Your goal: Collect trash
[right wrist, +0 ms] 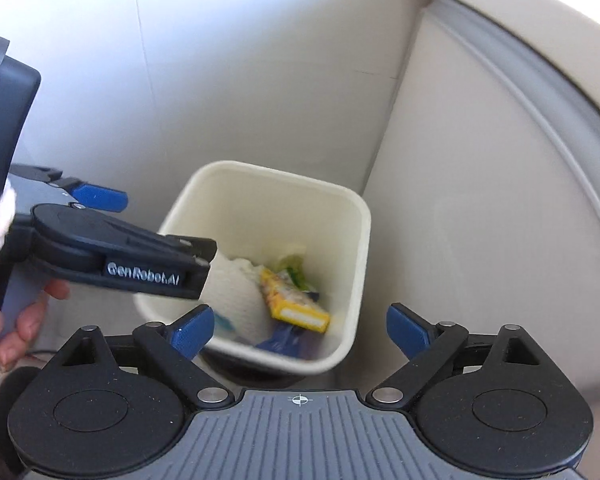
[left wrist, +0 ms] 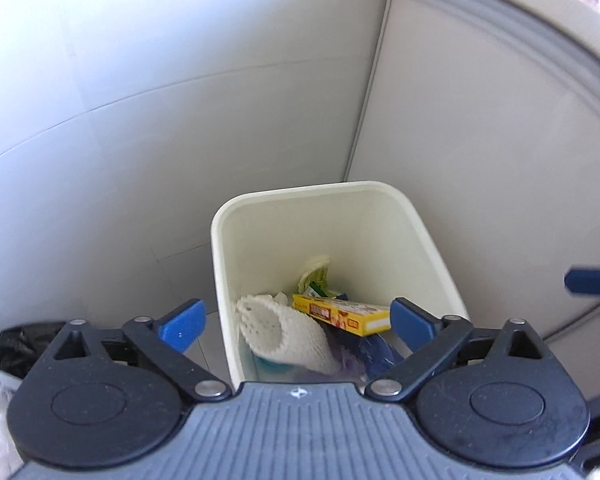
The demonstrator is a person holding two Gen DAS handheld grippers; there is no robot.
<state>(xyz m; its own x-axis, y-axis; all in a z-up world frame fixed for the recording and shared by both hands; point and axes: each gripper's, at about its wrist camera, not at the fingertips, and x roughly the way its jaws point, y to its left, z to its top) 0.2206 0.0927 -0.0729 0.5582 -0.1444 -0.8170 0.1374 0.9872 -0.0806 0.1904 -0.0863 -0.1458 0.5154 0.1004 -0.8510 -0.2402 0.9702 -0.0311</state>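
While both tongs (left wrist: 296, 320) (right wrist: 300, 332) gape empty, bin (left wrist: 220, 240) holds yellow box (left wrist: 342, 314), white netting (left wrist: 284, 336), perhaps wrappers.

— Where does the bin (left wrist: 342, 240) sit?
— Centre of the frame in the left wrist view, in the corner where wall (left wrist: 140, 120) meets cabinet (left wrist: 480, 140).
— And inside it?
— Foam net (left wrist: 284, 332) at lower left, box (left wrist: 342, 314) to its right, crumpled wrapper (left wrist: 316, 272) behind the box.
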